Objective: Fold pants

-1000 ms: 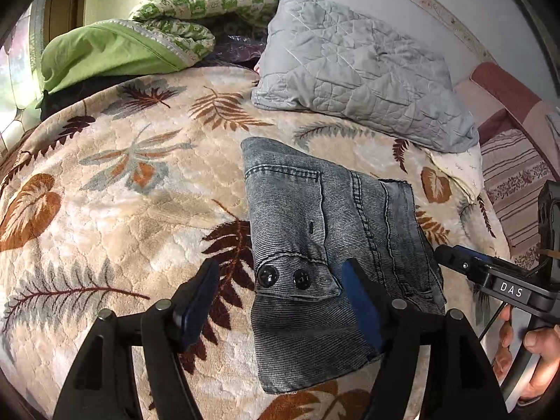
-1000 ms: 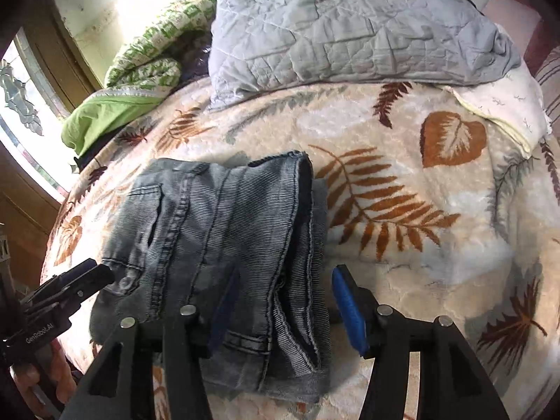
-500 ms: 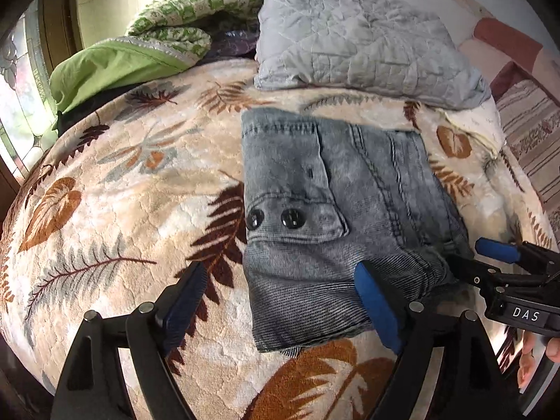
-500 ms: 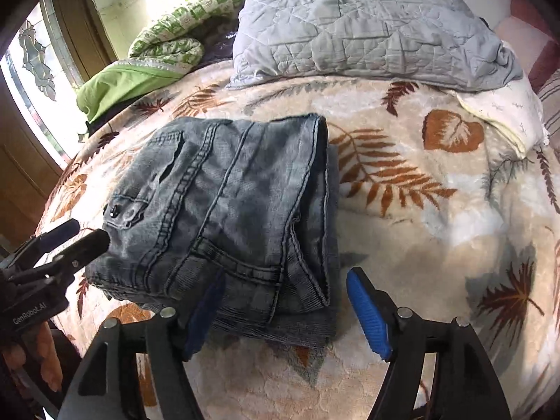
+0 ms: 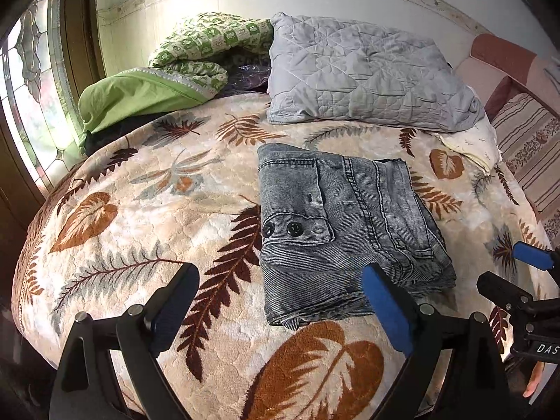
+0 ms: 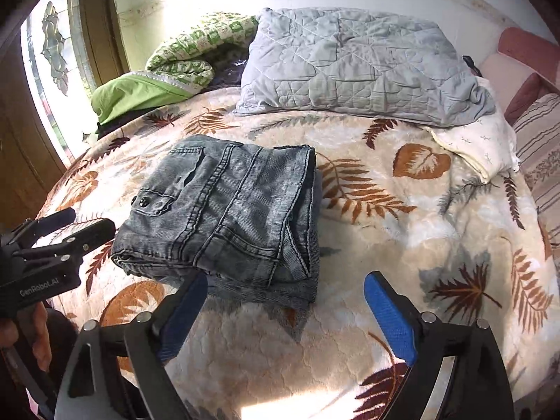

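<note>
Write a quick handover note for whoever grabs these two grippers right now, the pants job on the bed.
Left gripper: open, empty, held short of the near edge of the pants.
Right gripper: open, empty, just off the pants' near right corner.
Pants: a compact folded stack of grey denim lying flat on the leaf-print blanket, in front of the grey pillow.
Done: the folding looks complete.
Left: likely nothing; maybe square up the layers at the near edge.

You saw the folded pants [image 5: 336,224] lying mid-bed [image 5: 140,210], the pillow [image 5: 364,80] behind them at the head edge.
</note>
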Available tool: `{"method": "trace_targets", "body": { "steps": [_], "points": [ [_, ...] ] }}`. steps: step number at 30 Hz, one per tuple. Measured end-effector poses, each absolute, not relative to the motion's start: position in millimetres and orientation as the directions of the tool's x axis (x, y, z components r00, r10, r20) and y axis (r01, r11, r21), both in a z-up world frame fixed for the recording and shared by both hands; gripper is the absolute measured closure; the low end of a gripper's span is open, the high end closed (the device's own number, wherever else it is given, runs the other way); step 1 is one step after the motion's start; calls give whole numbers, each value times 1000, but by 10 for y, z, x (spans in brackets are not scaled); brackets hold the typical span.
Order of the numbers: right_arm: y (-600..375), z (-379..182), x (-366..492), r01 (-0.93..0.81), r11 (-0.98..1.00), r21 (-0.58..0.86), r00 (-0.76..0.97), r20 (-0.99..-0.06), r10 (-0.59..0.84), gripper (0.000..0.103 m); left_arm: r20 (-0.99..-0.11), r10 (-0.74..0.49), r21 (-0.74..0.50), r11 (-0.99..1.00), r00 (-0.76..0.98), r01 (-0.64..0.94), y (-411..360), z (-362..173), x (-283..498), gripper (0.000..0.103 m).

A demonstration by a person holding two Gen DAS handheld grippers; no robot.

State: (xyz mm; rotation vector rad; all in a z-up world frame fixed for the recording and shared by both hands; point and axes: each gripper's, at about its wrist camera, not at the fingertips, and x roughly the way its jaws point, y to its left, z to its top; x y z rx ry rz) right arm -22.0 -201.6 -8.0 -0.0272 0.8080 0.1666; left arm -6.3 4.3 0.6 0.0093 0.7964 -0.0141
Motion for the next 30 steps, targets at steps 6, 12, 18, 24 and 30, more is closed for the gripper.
{"method": "trace_targets", "body": {
  "steps": [6,12,18,24,30],
  "points": [
    [-1973,30,-497,-167,986,-23,712,-695,105,7,-714,-22,-15,1000,700,16,38,87,-184,9],
    [-1949,173,-604,-178,983,-41,740,-664,106,7,-709,-24,-30,1000,705,4,66,173,-226,8],
    [-1924,215,-615,-185,982,-38,745,-657,115,7,-718,-25,-23,1000,695,13,24,161,-196,8],
    [-1889,195,-616,-194,980,-54,738,-665,109,7,-714,-41,-33,999,699,24,10,175,-169,2],
    [-1883,199,-602,-195,979,-52,740,-663,112,7,-713,-51,-39,999,699,34,-5,169,-101,0]
  ]
}}
